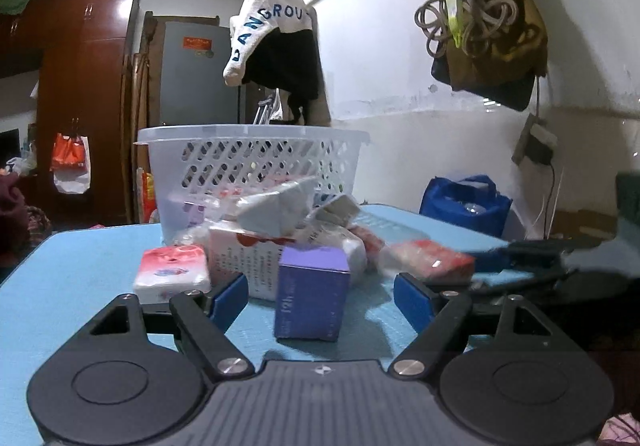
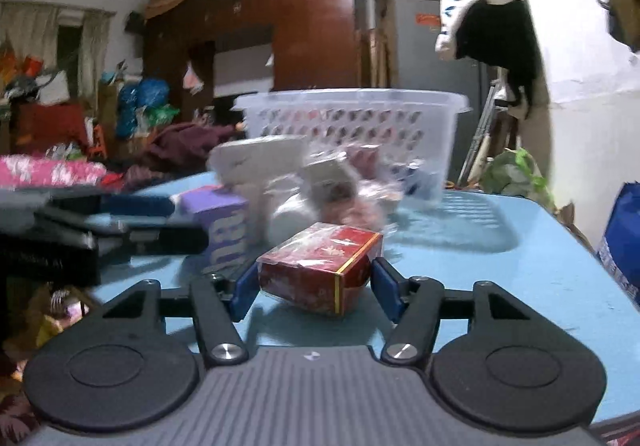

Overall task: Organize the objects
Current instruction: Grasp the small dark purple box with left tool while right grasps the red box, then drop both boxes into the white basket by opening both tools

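A pile of small packs and boxes lies on the blue table (image 1: 80, 258) in front of a white plastic basket (image 1: 252, 157). My left gripper (image 1: 320, 296) is open with a purple box (image 1: 312, 294) standing upright between its fingers, not touched. My right gripper (image 2: 312, 290) is open around a red box (image 2: 320, 270) wrapped in clear film; the pads stand close to its sides with small gaps. The purple box (image 2: 220, 226) and the basket (image 2: 352, 129) also show in the right wrist view. The right gripper appears at the right of the left wrist view, by the red box (image 1: 432, 258).
A pink-and-white tissue pack (image 1: 172, 274) lies left of the purple box. White packs (image 1: 276, 205) lean against the basket. A blue bag (image 1: 464, 201) stands beyond the table's far right edge. Clothes hang on the wall (image 1: 280, 45). A cluttered bed lies left (image 2: 48, 169).
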Tool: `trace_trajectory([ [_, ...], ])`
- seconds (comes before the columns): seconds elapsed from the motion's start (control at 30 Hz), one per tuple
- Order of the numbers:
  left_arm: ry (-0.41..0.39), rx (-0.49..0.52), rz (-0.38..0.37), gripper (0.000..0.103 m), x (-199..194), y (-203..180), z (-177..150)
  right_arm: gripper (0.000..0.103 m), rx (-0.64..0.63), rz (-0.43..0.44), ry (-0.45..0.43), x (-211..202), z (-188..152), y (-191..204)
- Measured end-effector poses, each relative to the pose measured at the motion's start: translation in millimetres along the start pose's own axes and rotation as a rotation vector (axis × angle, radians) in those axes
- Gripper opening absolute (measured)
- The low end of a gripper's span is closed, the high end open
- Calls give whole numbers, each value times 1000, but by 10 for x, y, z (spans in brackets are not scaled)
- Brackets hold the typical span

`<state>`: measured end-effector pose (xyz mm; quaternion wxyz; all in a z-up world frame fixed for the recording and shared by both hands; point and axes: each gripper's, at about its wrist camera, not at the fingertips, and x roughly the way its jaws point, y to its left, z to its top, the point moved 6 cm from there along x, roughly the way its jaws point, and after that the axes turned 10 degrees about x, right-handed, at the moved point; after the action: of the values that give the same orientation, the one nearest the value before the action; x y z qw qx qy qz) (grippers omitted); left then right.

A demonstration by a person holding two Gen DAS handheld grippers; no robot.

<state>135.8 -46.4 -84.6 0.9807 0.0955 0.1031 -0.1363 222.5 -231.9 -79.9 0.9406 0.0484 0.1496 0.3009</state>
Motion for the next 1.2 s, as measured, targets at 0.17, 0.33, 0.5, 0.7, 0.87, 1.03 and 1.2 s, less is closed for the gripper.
trace_trajectory([
  [0.17,15,-9,31,44,120,-24,1,63,17,-33,-11,-55,4,-119],
  [0.33,-38,-53,29,43,-2,25,29,63,21,-36,-25,-80,6,-136],
  [0.5,-85,-45,26,43,-145,62,81,62,38,-16,-33,-84,19,-153],
  [0.7,-161,-89,18,43,-241,333,454,62,38,53,-103,-123,364,-122],
  [0.87,-221,-72,29,44,67,718,1239,62,-70,57,-234,192,1189,-114],
  [1.03,-92,-119,65,43,952,1139,1760,62,-65,49,-153,989,1828,-296],
  [1.2,39,-82,68,58,1551,1191,1699,71,-72,-9,-37,1480,1819,-396],
])
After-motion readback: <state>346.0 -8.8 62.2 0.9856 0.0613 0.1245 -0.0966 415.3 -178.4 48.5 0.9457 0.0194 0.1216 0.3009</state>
